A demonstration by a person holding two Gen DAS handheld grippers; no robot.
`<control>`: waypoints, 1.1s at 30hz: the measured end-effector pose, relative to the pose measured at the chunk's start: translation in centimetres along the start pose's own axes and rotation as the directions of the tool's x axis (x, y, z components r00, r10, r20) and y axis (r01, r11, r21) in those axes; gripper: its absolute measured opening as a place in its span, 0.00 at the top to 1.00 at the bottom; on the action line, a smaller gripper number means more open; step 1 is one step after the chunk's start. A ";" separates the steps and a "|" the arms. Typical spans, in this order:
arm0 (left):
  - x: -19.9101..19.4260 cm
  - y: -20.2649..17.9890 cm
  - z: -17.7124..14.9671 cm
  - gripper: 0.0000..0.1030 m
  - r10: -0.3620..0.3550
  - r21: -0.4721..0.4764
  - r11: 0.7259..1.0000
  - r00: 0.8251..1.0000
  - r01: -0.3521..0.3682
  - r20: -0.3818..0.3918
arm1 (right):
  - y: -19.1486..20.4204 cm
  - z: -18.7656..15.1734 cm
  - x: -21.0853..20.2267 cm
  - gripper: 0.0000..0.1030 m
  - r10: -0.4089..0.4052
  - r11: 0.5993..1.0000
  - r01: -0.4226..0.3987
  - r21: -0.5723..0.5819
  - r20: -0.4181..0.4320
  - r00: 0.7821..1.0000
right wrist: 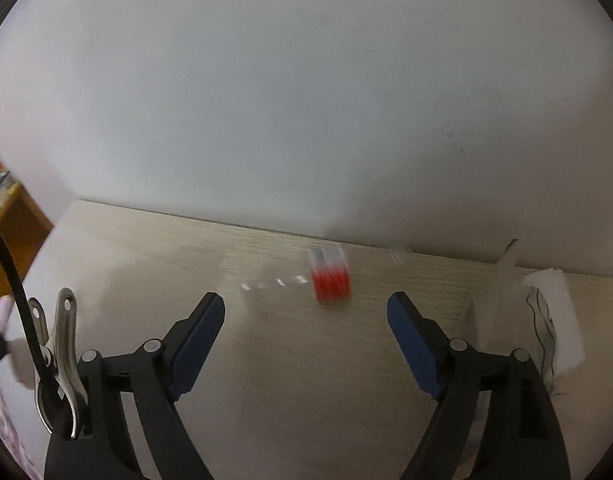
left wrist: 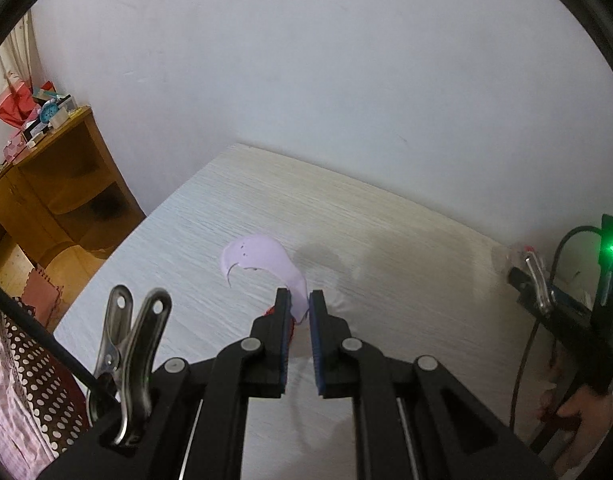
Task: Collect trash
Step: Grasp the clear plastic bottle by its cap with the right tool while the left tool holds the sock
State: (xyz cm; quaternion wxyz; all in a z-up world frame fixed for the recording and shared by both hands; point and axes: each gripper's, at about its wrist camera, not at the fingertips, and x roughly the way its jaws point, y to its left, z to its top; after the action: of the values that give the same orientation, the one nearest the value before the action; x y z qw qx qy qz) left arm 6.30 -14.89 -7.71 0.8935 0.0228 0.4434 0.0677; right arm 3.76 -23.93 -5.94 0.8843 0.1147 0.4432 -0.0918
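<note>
My left gripper [left wrist: 298,300] is shut on a thin pale purple scrap [left wrist: 262,256], which curls up and forward from between the pads above the pale wood-grain table [left wrist: 386,220]. A bit of red shows behind its left finger. My right gripper [right wrist: 306,300] stands open over the table [right wrist: 146,248], with nothing between its fingers. Just beyond its fingertips lies a blurred clear wrapper with a red band [right wrist: 332,284]. To the right lie a crumpled white tissue [right wrist: 554,312] and a clear plastic strip [right wrist: 502,280].
A brown wooden shelf unit [left wrist: 66,184] with clutter on top stands left of the table, with a dotted cloth [left wrist: 34,380] below it. A white wall backs the table's far edge. A person's hand [left wrist: 578,412] holds the other tool at the right edge.
</note>
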 end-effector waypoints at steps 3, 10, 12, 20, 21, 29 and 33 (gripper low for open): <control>-0.7 -0.4 0.8 0.91 0.008 0.008 1.000 1.000 -0.008 -0.006 | -0.5 0.2 0.1 0.69 -0.028 0.999 0.028 0.032 -0.013 1.000; -1.3 -1.0 1.0 0.91 0.014 0.000 1.000 1.000 -0.014 -0.004 | -1.5 -0.2 -0.6 0.78 0.017 0.995 -0.015 0.100 -0.015 1.000; -1.5 -1.3 1.2 0.91 0.007 0.001 1.000 1.000 -0.007 0.004 | -1.4 -0.7 -0.8 0.65 0.037 0.993 -0.036 0.109 -0.014 0.999; -2.1 -2.1 1.5 0.91 -0.021 -0.011 1.000 0.999 0.022 0.024 | 1.3 -0.1 -0.3 0.23 0.049 0.999 -0.049 -0.015 0.007 0.999; -2.2 -2.2 1.5 0.91 -0.023 -0.014 1.000 0.999 0.023 0.022 | 1.4 0.9 0.5 0.23 0.041 0.999 -0.041 -0.016 0.000 0.999; -2.5 -1.6 1.4 0.91 -0.021 -0.029 0.999 1.000 0.021 0.012 | 4.9 2.8 2.3 0.22 -0.007 0.993 0.013 -0.115 0.048 0.999; -2.0 -2.0 1.4 0.91 -0.026 -0.022 0.999 1.000 0.026 0.002 | 5.5 3.1 3.7 0.21 -0.040 0.990 0.042 -0.133 0.023 0.999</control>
State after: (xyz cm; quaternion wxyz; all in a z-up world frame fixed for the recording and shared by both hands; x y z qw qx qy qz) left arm 6.41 -17.17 -5.50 0.8948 0.0073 0.4423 0.0609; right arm 9.78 -19.76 -6.37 0.8924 0.0451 0.4415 -0.0813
